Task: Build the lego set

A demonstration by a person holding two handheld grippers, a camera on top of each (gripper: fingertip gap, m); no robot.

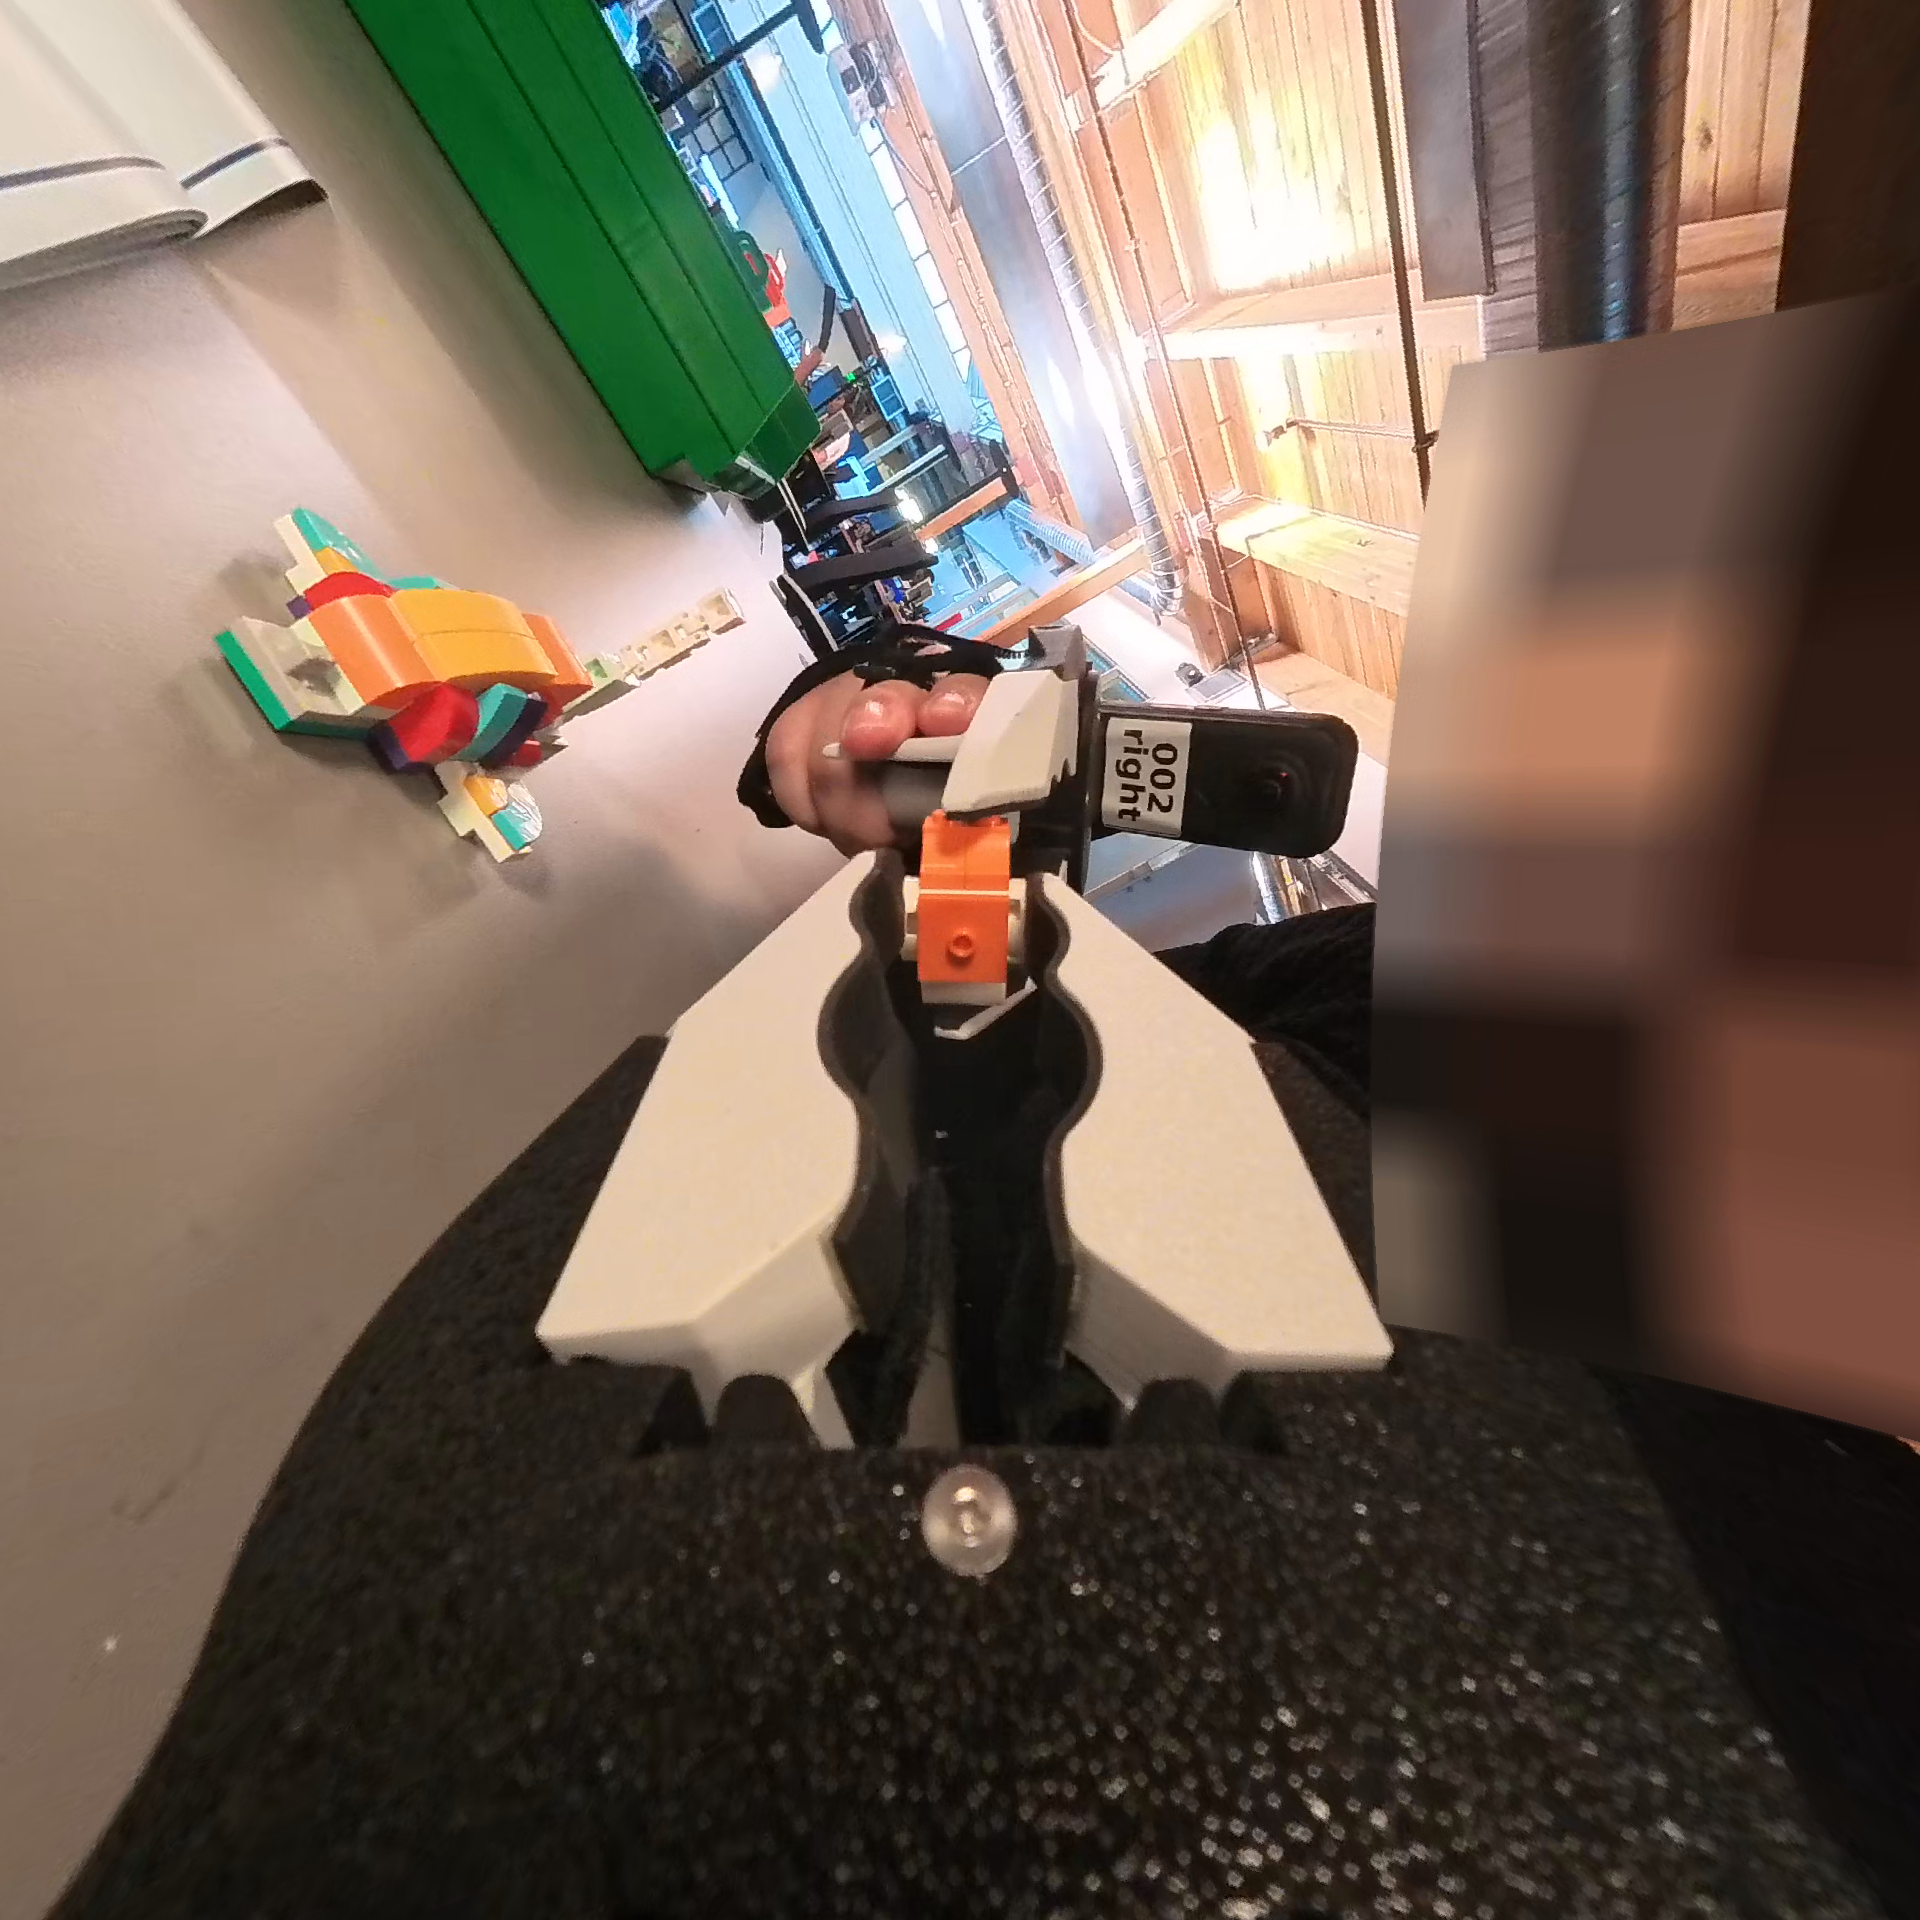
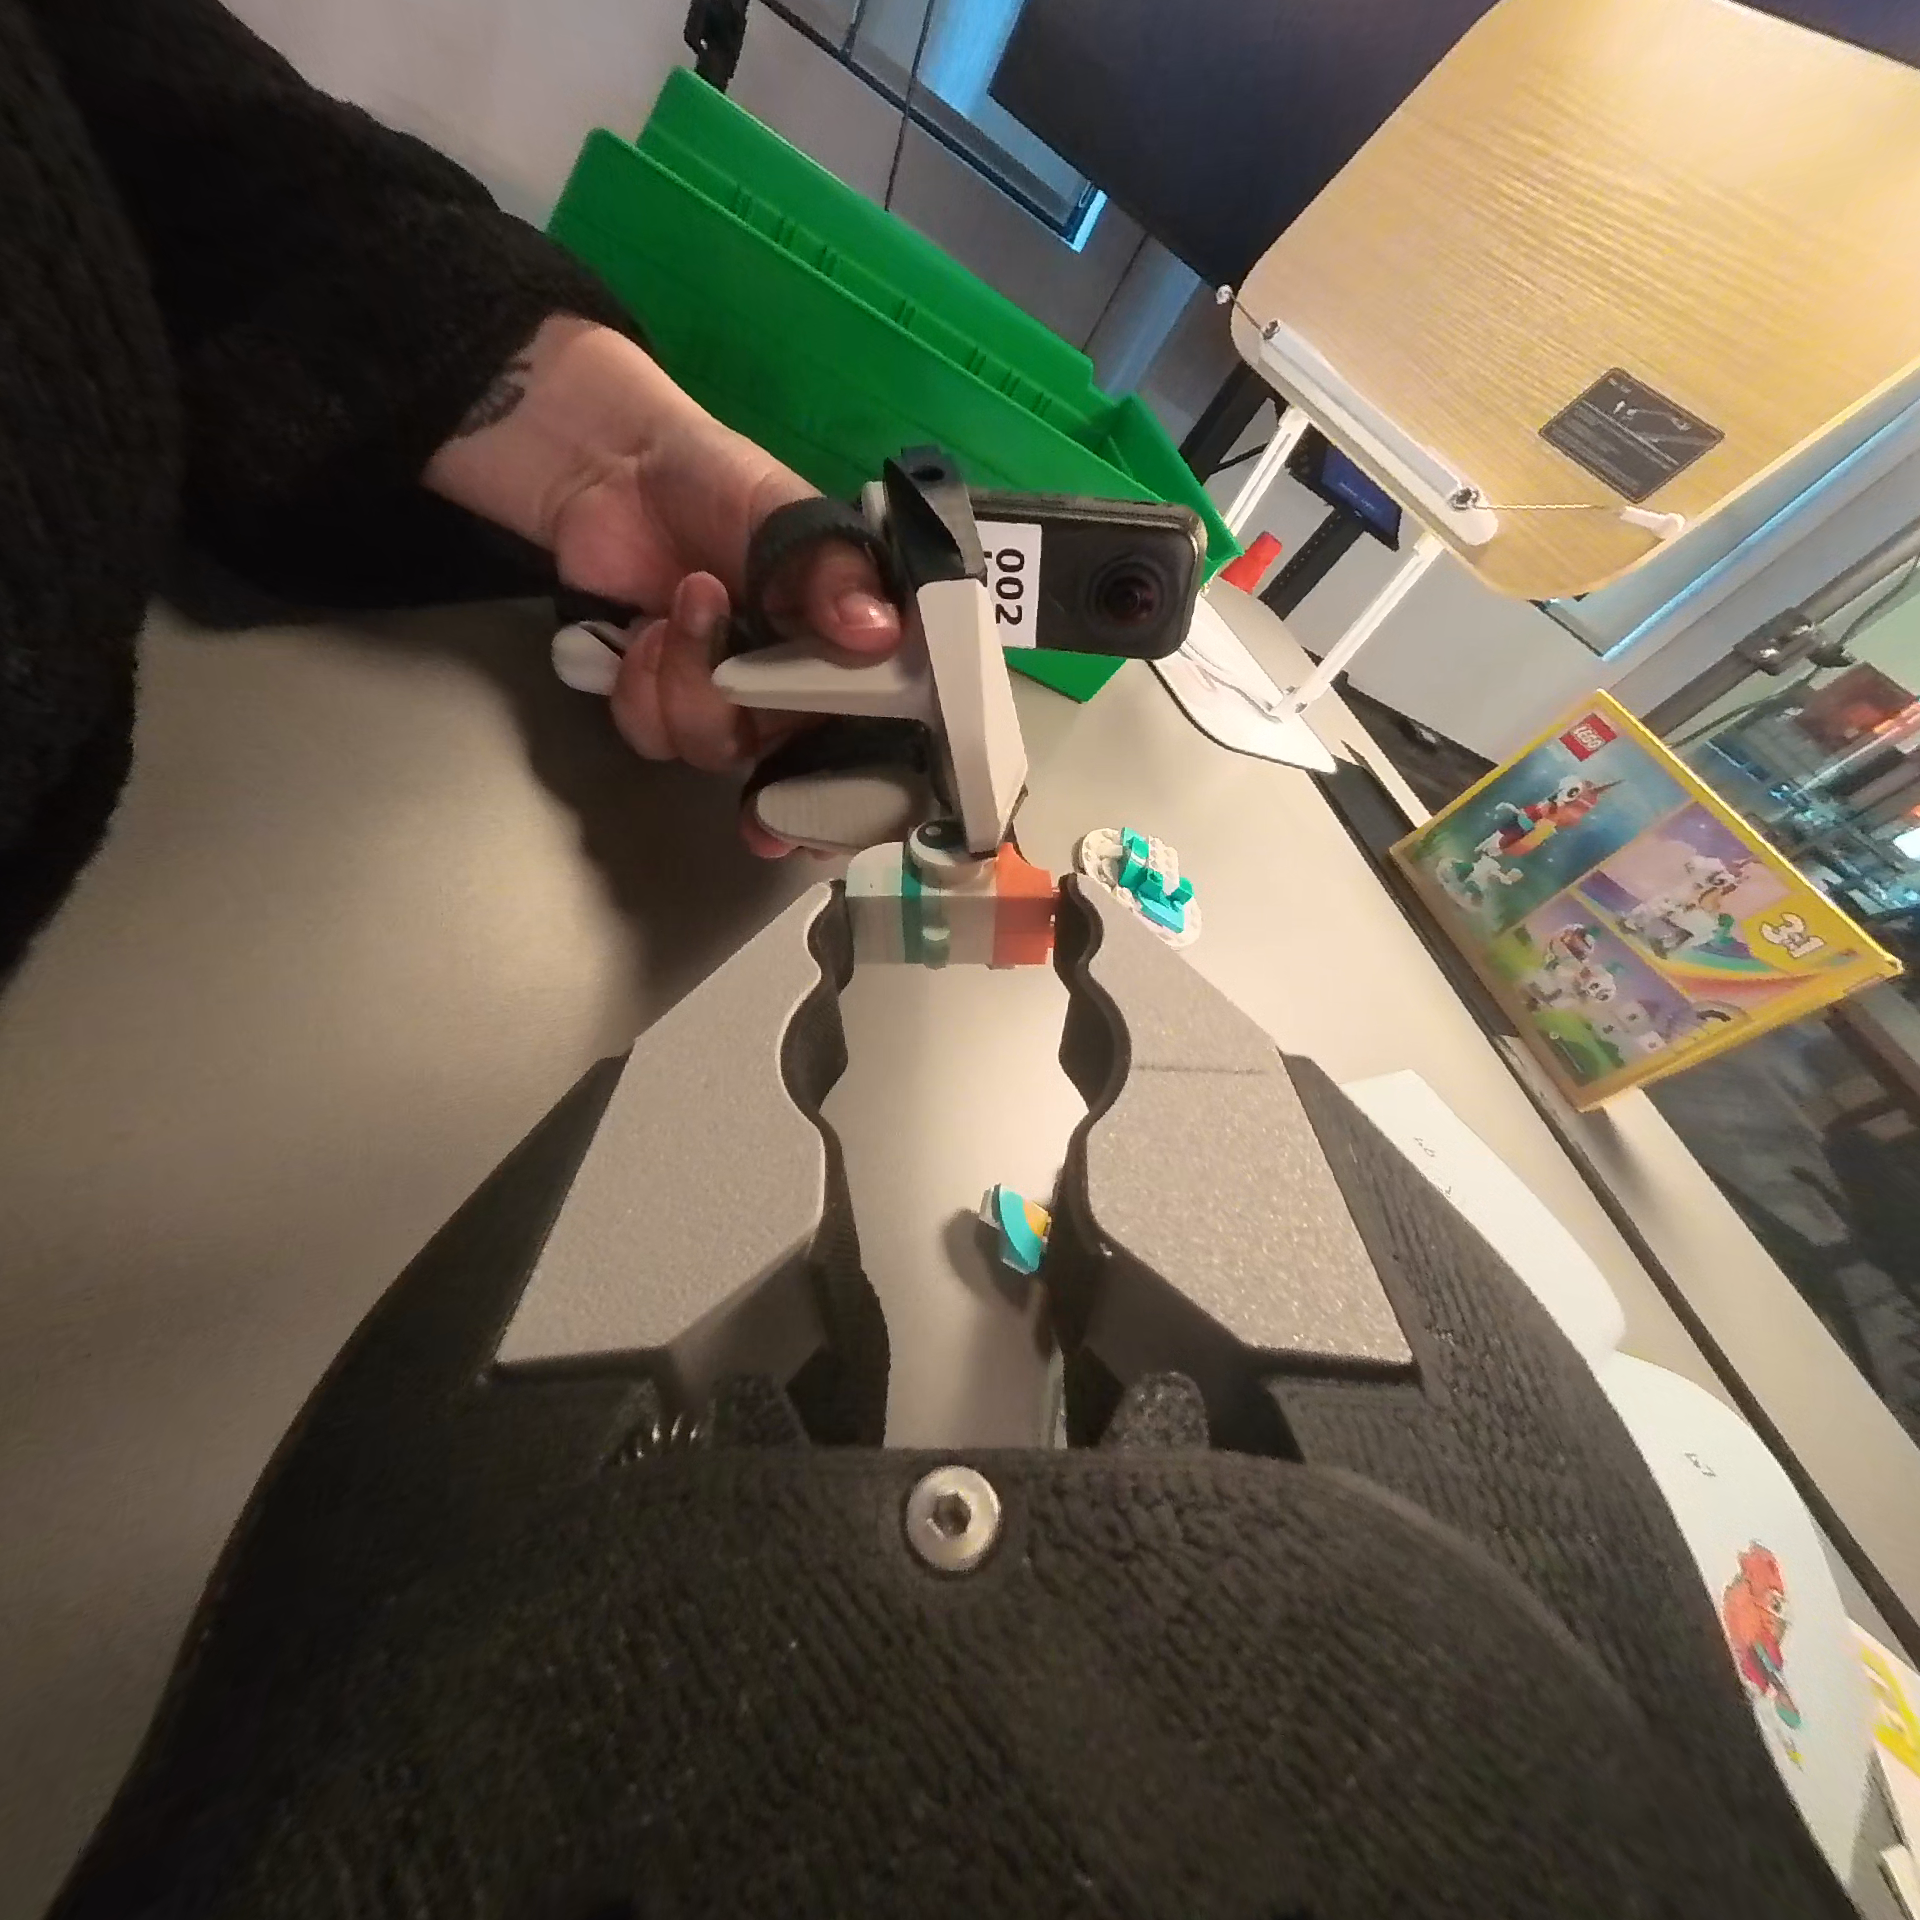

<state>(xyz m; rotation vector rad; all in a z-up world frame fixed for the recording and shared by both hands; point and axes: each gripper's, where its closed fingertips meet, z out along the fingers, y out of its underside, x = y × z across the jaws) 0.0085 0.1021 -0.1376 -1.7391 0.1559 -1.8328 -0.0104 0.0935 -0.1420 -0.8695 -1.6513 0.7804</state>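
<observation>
While my left gripper [image 1: 961, 914] clamps the orange-and-white brick assembly [image 1: 964, 928], my right gripper [image 2: 954, 920] grips its other end above the table [image 1: 312, 1039].

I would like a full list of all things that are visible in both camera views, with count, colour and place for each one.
small lego assembly: one, white, teal and orange, held in the air between both grippers
lego model: one, orange, yellow, red, teal and white, on the table
round lego piece: one, white and teal, on the table
small loose piece: one, teal and yellow, on the table
bins: stacked, green, at the back of the table
lego box: one, yellow edged, at the right table edge
booklet: one, white, open, lower right
table: one, grey
left gripper: one, grey fingers
right gripper: one, grey fingers
hands: two, each holding a gripper
</observation>
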